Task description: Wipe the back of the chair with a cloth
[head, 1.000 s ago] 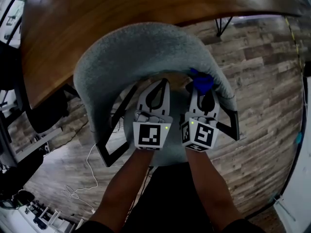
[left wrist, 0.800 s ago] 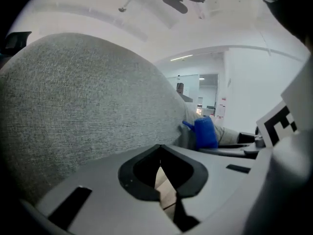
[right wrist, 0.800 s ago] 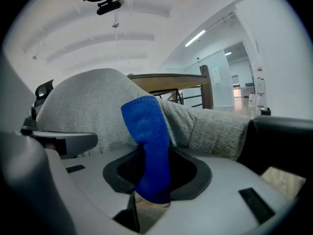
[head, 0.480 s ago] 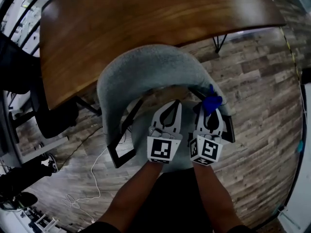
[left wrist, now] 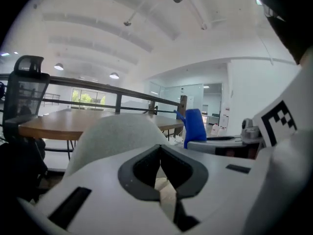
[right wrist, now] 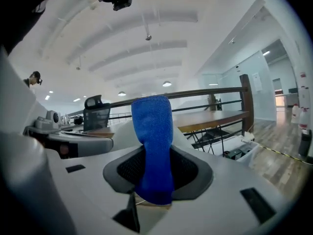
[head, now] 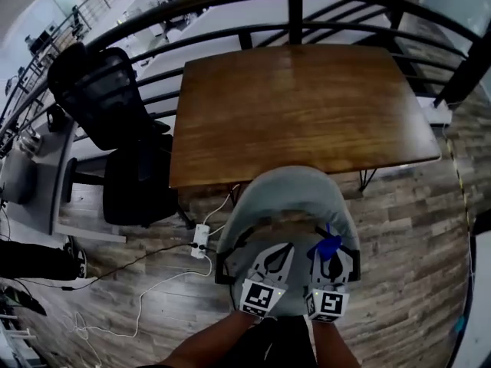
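The grey padded chair (head: 285,198) stands at the near edge of the wooden table (head: 299,106), its curved back towards me. Both grippers hang side by side over the seat, just inside the backrest. My right gripper (head: 330,253) is shut on a blue cloth (head: 328,245), which stands up from the jaws in the right gripper view as a folded strip (right wrist: 154,131). My left gripper (head: 278,261) is shut with nothing in it; its jaws meet at the tips (left wrist: 160,153), and the chair back (left wrist: 115,136) rises just beyond them. Neither gripper touches the backrest.
A black office chair (head: 115,121) stands left of the table. A white power strip (head: 201,240) and loose cables lie on the plank floor to the chair's left. A dark metal railing (head: 291,14) runs behind the table.
The head view has lifted and pulled back, so the whole table and railing now show. Both grippers have drawn back from the backrest's rim, the cloth still in the right one.
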Motion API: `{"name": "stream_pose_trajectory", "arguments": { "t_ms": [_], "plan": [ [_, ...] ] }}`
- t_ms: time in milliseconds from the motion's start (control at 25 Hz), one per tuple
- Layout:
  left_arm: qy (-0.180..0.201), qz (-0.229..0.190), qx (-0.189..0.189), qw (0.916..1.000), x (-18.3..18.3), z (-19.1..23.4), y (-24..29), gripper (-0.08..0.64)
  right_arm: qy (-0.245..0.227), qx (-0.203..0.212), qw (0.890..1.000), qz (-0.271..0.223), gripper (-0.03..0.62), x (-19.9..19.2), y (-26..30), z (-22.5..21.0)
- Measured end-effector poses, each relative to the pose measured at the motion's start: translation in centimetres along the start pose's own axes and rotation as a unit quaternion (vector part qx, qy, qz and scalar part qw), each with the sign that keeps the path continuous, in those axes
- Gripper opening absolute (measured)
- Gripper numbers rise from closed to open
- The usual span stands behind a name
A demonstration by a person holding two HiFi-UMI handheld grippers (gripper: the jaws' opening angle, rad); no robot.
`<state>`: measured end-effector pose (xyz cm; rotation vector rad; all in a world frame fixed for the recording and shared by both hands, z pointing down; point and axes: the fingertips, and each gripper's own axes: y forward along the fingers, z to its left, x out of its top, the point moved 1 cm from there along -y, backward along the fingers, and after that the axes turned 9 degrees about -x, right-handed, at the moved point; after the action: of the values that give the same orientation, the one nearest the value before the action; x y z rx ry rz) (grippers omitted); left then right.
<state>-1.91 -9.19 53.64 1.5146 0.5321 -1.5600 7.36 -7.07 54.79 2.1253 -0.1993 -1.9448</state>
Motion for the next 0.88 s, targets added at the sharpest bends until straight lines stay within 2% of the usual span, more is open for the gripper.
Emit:
{"name": "stream_pose_trajectory", "arguments": {
  "t_ms": [200, 440, 680, 880],
  "plan": [
    [-0.008, -0.025, 0.031, 0.9992, 3.7, -1.0, -4.7, 0.008, -0.009, 0.065, 0.998, -0.013, 0.127, 4.7, -3.6, 3.7],
    [-0.043, -0.056, 0.039, 0.9968, 8.6, -4.2, -10.8, 0.008, -0.033, 0.106, 0.994, -0.025, 0.127, 9.9, -8.6, 6.1],
    [-0.009, -0.063, 0.067, 0.9957, 11.9, -7.6, -13.4, 0.008, -0.064, 0.182, 0.980, -0.056, 0.127, 12.4, -13.1, 7.1],
    [0.006, -0.054, 0.086, 0.9948, 13.3, -12.7, -13.8, 0.008, -0.092, 0.230, 0.966, -0.068, 0.127, 13.4, -16.6, 5.8]
  ]
}}
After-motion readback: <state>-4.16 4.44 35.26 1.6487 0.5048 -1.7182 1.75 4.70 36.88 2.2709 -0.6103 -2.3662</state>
